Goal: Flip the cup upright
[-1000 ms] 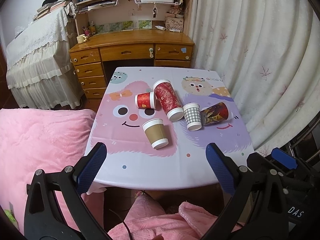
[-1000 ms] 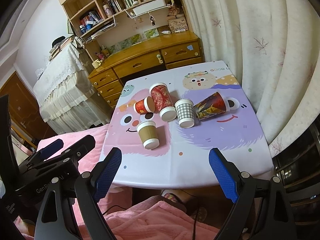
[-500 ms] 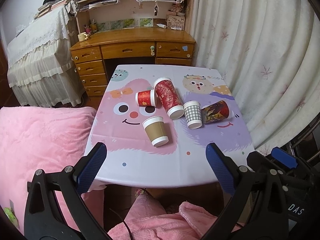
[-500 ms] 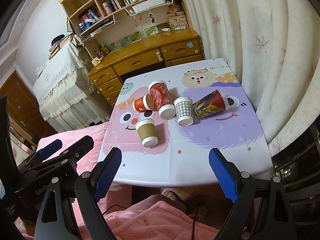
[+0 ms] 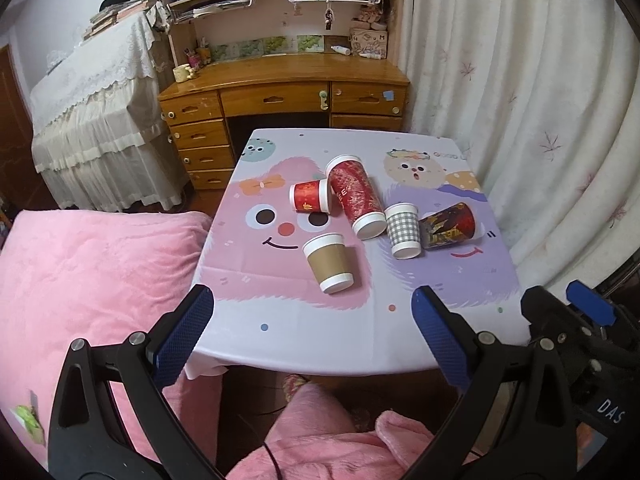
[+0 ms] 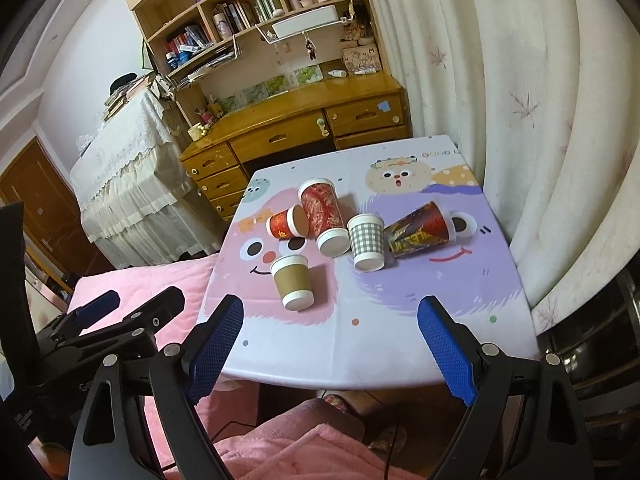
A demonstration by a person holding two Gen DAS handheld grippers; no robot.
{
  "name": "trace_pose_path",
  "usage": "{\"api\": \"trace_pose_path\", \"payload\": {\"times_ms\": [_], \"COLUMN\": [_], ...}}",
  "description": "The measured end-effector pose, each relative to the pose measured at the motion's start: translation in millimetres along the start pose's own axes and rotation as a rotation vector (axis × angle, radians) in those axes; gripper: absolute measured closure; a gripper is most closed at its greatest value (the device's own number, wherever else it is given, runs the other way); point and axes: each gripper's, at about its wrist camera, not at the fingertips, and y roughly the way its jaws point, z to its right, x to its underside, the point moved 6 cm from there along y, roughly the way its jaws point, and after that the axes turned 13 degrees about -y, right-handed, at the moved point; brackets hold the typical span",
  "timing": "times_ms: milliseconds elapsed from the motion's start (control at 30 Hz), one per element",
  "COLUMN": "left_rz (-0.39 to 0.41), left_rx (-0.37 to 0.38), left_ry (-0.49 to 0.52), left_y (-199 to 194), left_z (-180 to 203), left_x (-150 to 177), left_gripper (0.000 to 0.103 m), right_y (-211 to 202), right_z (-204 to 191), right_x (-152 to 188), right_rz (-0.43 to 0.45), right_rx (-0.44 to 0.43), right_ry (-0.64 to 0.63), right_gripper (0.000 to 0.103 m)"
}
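Note:
Several paper cups lie on their sides on the cartoon tablecloth: a brown cup (image 5: 329, 260) (image 6: 292, 283) nearest me, a small red cup (image 5: 310, 197) (image 6: 287, 222), a tall red cup (image 5: 355, 196) (image 6: 323, 212), a checked cup (image 5: 404, 230) (image 6: 365, 241) and a dark patterned cup (image 5: 448, 226) (image 6: 420, 230). My left gripper (image 5: 312, 336) is open and empty over the table's near edge. My right gripper (image 6: 332, 344) is open and empty, also at the near edge.
The small table (image 5: 320, 344) stands before a wooden desk (image 5: 280, 92) with shelves. A curtain (image 5: 520, 100) hangs at the right. A pink blanket (image 5: 88, 280) lies at the left. A lace-covered piece of furniture (image 5: 96, 120) stands back left.
Both grippers have drawn back and risen slightly, so the table and cups sit a little lower and farther in view. The cups have not moved.

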Motion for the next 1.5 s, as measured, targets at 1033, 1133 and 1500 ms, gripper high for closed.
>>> {"api": "trace_pose_path", "payload": {"times_ms": [1033, 1133, 1500], "left_rz": [-0.300, -0.364, -0.618], "left_rx": [0.033, 0.016, -0.011], "left_ry": [0.047, 0.044, -0.128], "left_y": [174.0, 216.5, 376.4], "left_z": [74.8, 83.3, 101.4], "left_x": [-80.5, -90.5, -99.9], "left_gripper": [0.004, 0.004, 0.004], "right_y": [141.4, 178.3, 290.3], "right_z": [100.7, 111.1, 132.0], "right_x": [-81.8, -92.5, -97.2], "right_rz": [-0.215, -0.263, -0.445], "right_rx": [0.121, 0.117, 0.081], "right_ry": [0.101, 0.112, 0.165], "right_gripper": [0.013, 0.013, 0.013]}}
